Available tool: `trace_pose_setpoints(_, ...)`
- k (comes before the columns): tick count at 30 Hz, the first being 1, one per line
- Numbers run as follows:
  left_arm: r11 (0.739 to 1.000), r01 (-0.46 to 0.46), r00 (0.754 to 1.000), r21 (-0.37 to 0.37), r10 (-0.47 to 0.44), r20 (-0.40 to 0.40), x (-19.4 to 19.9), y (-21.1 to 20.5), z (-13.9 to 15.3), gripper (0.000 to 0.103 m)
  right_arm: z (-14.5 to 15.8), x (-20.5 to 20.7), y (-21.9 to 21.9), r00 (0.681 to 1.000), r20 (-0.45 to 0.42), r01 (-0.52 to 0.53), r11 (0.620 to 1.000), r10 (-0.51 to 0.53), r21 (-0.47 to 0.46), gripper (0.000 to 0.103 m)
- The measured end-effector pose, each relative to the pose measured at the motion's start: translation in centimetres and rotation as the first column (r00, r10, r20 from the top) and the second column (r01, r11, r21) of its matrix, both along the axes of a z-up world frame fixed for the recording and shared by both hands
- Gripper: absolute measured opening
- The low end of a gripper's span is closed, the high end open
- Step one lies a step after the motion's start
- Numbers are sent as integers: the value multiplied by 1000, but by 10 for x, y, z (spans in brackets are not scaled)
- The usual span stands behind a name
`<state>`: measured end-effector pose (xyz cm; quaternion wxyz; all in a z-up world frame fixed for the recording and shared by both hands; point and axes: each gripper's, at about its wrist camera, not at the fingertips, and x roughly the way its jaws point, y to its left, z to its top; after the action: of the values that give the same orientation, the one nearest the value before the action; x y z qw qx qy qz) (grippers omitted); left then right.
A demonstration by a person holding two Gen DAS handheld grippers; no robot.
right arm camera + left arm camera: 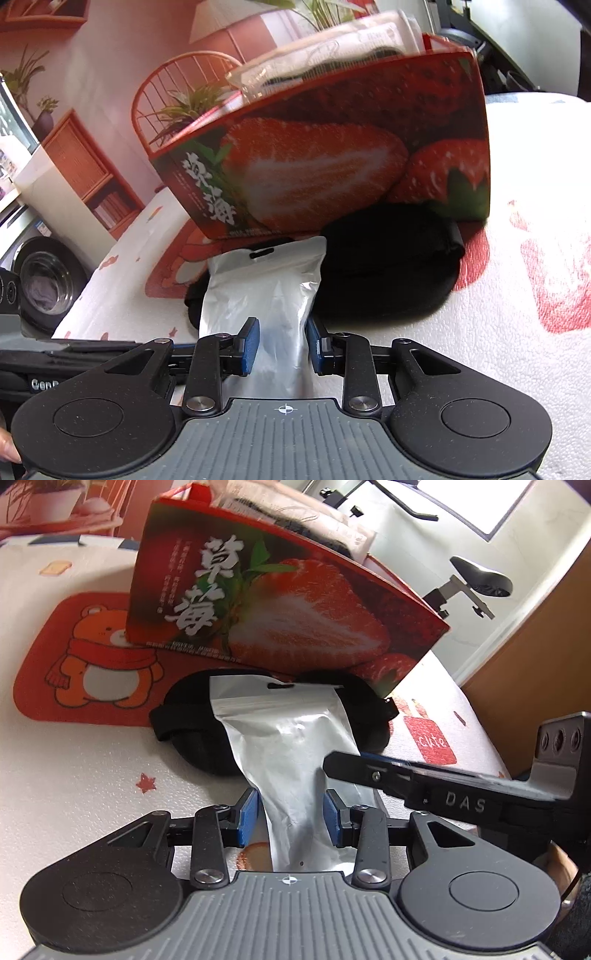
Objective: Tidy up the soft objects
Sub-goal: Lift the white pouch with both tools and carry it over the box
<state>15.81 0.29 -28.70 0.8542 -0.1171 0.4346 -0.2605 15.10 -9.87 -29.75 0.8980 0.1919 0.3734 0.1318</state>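
Step in hand: both tools have hold of one silver pouch [291,746], which lies on the bench [74,768] in front of the strawberry box [280,602], its hang-hole end resting over a black soft item [199,734].

Left gripper [290,814]: blue pads press the pouch's near end from both sides — gripping it. Right gripper [282,341]: likewise clamped on the pouch, the foil pinched narrow between its pads.

Judgement: pick-up stage, with the box, already holding clear-wrapped items, the likely destination. The next move calls for lifting the pouch clear of the black item, raising it above the box rim, and probably letting one tool go so the foil is not twisted between two grips.

Limits of view:
- Box interior not visible — free room cannot be judged.
- Pouch contents unknown; its near end is cut off beneath the gripper bodies.
- The black item's form is unclear: a strap shows, the rest is featureless shadow.
- The box's base is partly hidden by the black item.
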Motion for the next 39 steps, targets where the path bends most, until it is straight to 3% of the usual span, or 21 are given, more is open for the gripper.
trace_pose_setpoints(10, 1000, -26, 995, 9, 25, 94, -10, 6, 24, 40, 22, -9, 3, 996, 87, -26, 1000, 27, -10, 26)
trace_pose_setpoints(21, 999, -16, 988, -51, 23, 155, -1, 19, 58, 40, 66, -2, 6, 970, 212, -90, 988, 116, -127, 23)
trace_pose_setpoints(26, 996, -33, 976, -89, 51, 214, 23, 18, 93, 40, 104, 20, 2, 941, 301, -106, 979, 156, -175, 23)
trace_pose_setpoints(33, 996, -56, 948, -75, 77, 309, 74, 4, 133, 40, 150, 71, -4, 893, 405, -81, 954, 198, -290, 23)
trace_pose_setpoints(39, 995, -91, 927, -49, 103, 361, 110, -6, 146, 40, 158, 117, 1, 868, 445, -29, 917, 221, -399, 23)
